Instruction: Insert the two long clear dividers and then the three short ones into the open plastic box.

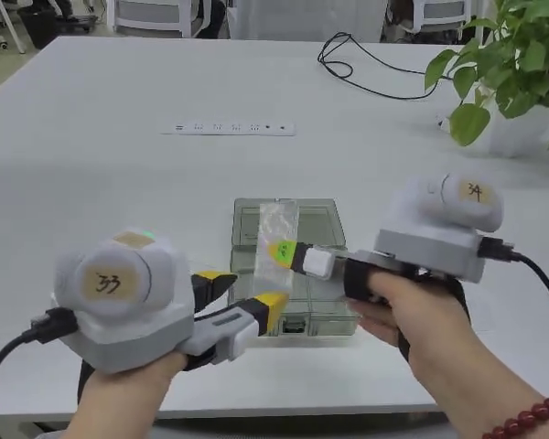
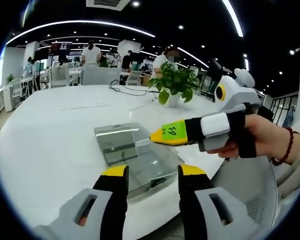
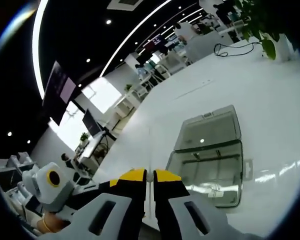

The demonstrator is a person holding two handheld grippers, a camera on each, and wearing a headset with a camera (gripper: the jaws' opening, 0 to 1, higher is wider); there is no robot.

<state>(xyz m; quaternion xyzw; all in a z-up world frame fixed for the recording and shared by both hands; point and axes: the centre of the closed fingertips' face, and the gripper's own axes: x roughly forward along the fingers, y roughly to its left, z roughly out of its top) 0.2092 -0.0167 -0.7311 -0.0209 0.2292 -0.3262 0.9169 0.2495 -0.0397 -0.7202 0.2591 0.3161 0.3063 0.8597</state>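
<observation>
Head view: right tongs (image 1: 283, 253) pinch clear divider (image 1: 277, 226) over box (image 1: 329, 219)

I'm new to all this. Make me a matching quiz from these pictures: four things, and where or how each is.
1 left tool
2 right tool
3 plant
4 power strip

A shut on a clear divider over the box
B at the far right
C open, holding nothing
D lying beyond the box

Pairs: 1-C, 2-A, 3-B, 4-D
</observation>
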